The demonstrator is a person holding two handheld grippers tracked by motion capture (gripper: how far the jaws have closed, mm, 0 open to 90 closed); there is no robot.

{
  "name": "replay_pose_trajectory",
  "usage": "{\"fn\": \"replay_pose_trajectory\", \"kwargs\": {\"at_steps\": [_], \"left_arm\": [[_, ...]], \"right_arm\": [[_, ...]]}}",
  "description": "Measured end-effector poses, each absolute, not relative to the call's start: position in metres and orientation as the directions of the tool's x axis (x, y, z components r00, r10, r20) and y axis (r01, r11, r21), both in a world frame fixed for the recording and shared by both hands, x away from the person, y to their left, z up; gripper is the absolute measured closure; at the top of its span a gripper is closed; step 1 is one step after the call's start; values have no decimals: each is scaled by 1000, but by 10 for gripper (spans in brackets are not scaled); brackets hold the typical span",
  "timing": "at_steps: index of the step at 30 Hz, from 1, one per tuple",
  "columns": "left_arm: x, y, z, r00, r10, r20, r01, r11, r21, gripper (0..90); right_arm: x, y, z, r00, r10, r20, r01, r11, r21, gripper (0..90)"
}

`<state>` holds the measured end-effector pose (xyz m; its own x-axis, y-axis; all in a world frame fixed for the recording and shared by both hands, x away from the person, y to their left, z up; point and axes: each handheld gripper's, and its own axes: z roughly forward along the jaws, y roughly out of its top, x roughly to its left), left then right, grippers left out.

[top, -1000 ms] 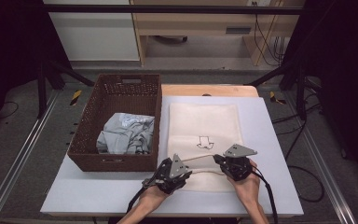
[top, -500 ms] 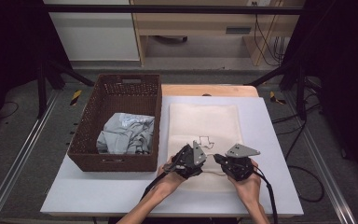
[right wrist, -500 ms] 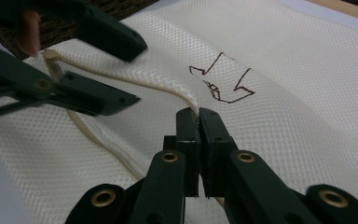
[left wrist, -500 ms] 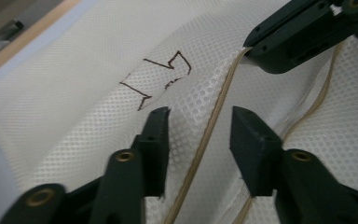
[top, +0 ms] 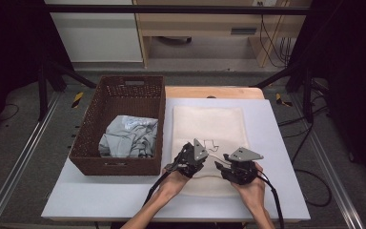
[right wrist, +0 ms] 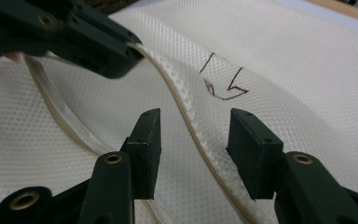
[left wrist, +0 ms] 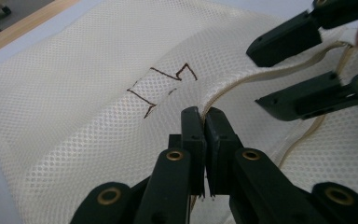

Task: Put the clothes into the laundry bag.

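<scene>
Because the left gripper (left wrist: 204,116) pinches only the mesh laundry bag's (top: 209,124) hem, it may slip out; beside it, the right gripper (right wrist: 193,135) gapes wide, holding nothing.

The cream mesh bag (left wrist: 98,116) is open-weave cloth with a smooth tape hem, the basket (top: 119,124) rough brown wicker, the jaws matt black plastic.

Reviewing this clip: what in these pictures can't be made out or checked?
- Mesh bag: its near end is hidden by both hands in the high view.
- Basket: what lies under the grey cloth is covered.
- Left gripper: shut on the bag's edge; the pinched part is hidden between the jaws.
- Right gripper: open; the high view is too small to confirm.
</scene>
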<state>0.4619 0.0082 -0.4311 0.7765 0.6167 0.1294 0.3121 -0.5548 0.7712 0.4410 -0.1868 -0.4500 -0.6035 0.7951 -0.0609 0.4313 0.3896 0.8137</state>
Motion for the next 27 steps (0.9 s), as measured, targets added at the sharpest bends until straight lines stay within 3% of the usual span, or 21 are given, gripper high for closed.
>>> {"fn": "replay_pose_trajectory", "kwargs": {"at_steps": [5,6,8,11,13,14,18,21,27], "left_arm": [[457,10,-431,791,592,156,281,-577,767,858],[456,10,-431,791,593,152,281,-572,771,854],[455,11,-433,795,591,136,286,-563,776,852],[456,11,-435,804,583,122,288,-560,777,819],[456,13,-435,811,576,100,294,-549,782,801],[454,16,-432,815,574,79,298,-533,792,723],[446,32,-417,806,590,40,307,-476,824,647],[437,50,-400,795,605,39,298,-446,844,534],[420,90,-374,778,627,44,279,-407,870,455]], "right_arm": [[445,-182,-456,-593,799,-98,433,420,797,579],[446,-182,-457,-581,808,-99,444,417,793,658],[447,-183,-457,-578,809,-103,441,417,795,685],[452,-183,-455,-583,809,-76,453,401,796,845],[452,-183,-455,-586,806,-85,451,411,792,861],[452,-185,-454,-580,811,-82,454,405,793,870],[452,-188,-452,-573,817,-56,460,378,804,870],[451,-190,-449,-575,818,-36,447,351,823,867],[449,-194,-444,-574,819,-1,441,310,842,865]]}}
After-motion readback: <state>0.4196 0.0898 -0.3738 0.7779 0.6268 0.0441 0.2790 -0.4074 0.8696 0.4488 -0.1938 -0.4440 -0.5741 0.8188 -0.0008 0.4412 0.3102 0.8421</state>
